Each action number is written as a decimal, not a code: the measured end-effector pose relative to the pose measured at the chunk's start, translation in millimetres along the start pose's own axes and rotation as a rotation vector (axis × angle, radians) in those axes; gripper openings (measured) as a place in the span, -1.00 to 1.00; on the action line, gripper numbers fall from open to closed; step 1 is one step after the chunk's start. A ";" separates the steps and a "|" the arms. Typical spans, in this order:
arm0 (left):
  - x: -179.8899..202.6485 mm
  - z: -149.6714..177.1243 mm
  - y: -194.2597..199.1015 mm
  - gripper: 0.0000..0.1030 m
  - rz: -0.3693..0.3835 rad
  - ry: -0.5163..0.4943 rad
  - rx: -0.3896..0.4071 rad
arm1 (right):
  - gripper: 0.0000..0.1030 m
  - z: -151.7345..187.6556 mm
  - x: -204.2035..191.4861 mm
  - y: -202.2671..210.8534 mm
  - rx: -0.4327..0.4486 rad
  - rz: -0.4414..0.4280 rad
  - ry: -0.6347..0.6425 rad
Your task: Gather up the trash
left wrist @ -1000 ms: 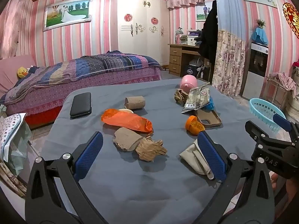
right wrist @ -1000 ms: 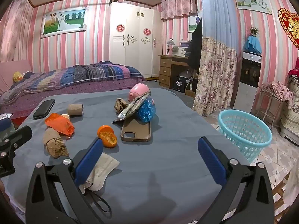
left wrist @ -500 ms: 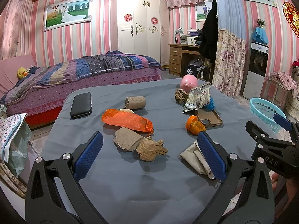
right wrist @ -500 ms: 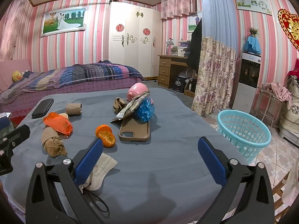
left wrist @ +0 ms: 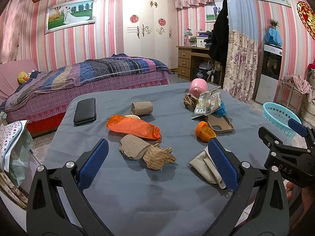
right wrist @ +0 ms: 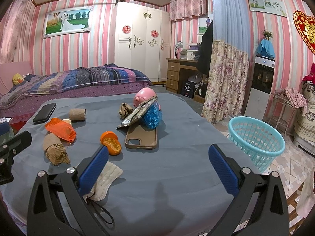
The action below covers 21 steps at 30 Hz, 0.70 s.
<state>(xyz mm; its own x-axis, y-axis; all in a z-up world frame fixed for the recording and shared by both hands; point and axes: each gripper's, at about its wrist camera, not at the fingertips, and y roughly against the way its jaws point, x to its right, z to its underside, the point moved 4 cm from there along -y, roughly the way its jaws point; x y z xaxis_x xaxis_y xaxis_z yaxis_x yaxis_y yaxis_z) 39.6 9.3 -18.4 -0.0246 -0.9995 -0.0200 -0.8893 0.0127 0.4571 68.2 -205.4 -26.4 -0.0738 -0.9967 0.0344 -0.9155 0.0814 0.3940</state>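
While both claws gape empty, the crumpled brown paper (left wrist: 159,158) lies ahead between the left claw's (left wrist: 157,165) fingers.

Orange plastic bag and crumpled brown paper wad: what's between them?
Flattened cardboard tube, touching both orange plastic bag and crumpled brown paper wad; left wrist view.

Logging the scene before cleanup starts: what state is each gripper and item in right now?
Left gripper: open, holding nothing.
Right gripper: open, holding nothing.
Basket: upright on the floor; no trash visible inside.
Orange bag: crumpled, lying on the table.
Paper wad: crumpled, touching a flattened tube.
Mask: lying flat, partly behind the right gripper's finger.
Phone case: empty, lying open side up.
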 end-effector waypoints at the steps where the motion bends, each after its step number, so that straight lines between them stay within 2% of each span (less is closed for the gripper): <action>1: 0.0 0.0 0.1 0.90 0.000 0.001 0.000 | 0.92 -0.1 0.1 0.1 0.000 0.000 0.002; 21: 0.1 2.1 -2.9 0.90 0.005 0.003 -0.010 | 0.92 0.6 -0.3 -0.2 -0.001 0.001 0.004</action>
<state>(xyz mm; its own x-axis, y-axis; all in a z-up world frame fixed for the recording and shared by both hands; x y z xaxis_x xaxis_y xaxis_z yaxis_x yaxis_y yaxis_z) 41.2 9.2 -21.6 -0.0276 -0.9995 -0.0155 -0.8846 0.0173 0.4660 68.2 -205.1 -27.1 -0.0730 -0.9966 0.0385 -0.9149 0.0823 0.3952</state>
